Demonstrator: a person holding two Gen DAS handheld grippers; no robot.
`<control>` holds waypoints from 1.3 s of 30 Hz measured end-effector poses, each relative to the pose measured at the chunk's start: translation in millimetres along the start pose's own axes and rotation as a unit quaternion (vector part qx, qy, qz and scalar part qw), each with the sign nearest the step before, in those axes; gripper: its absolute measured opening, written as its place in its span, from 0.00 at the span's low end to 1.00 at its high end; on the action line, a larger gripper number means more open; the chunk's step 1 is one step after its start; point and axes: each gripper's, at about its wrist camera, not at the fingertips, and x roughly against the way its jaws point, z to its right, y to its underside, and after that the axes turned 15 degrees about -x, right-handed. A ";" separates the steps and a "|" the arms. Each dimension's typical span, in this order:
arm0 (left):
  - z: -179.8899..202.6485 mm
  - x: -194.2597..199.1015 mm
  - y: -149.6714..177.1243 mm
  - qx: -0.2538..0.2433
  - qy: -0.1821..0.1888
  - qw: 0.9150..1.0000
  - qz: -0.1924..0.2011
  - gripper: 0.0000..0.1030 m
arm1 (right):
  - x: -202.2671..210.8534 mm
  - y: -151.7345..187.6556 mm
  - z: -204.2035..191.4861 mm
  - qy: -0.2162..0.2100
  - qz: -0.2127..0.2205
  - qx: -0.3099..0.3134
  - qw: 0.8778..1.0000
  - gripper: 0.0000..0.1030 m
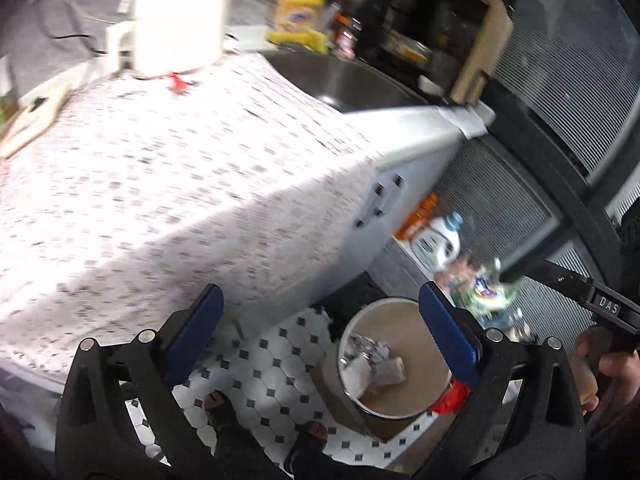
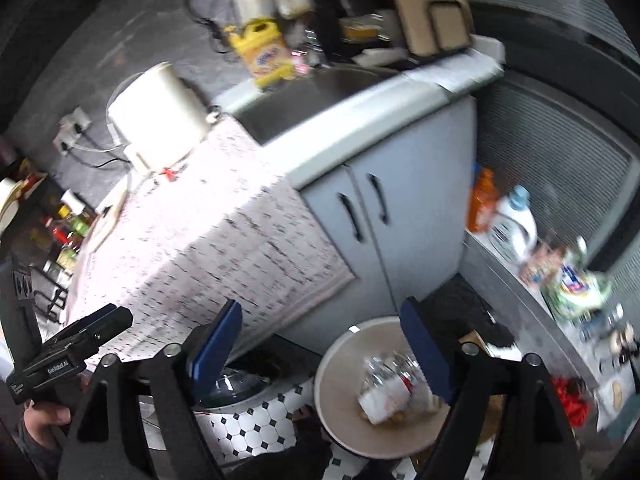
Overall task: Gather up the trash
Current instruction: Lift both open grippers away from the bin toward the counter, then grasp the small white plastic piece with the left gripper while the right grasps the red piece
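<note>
The trash bin (image 1: 394,360) is a round, tan-lined tub with a pale rim, standing on the white floor (image 1: 260,364) with small black diamond tiles, at about 5 o'clock in the left wrist view and just beside the foot of the grey cabinet (image 2: 380,216). Inside it lies the trash (image 1: 374,362): a crumpled clear plastic bottle with a touch of red and white, beside scrunched greyish-white paper or wrappers, all blurred. In the right wrist view the same heap (image 2: 394,384) sits toward 5 o'clock, partly behind one blue pad.

The left gripper (image 1: 320,332) hangs above the bin with its blue pads spread wide and nothing between them. The right gripper (image 2: 328,344) is likewise spread, holding nothing, and pointed down over the bin's rim (image 2: 340,340).

A desk (image 1: 180,184) draped in a speckled white cloth fills 9 to 12 o'clock, with a white appliance (image 1: 180,12) at its far end. A yellow jug (image 1: 298,12) stands by the sink (image 1: 352,80) near 12 o'clock.
</note>
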 end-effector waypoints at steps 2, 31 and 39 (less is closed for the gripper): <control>-14.2 12.4 -0.2 0.020 -0.017 1.000 0.009 0.94 | -3.7 -2.4 -22.3 -0.013 0.002 0.023 1.000 0.85; -210.4 3.7 -59.8 0.109 -0.057 0.989 0.077 0.94 | -78.5 -56.9 -200.2 -0.014 0.045 0.087 0.995 0.92; -267.6 -30.7 -90.9 0.106 -0.047 0.990 0.075 0.94 | -111.0 -69.5 -226.8 0.012 0.060 0.077 0.995 0.93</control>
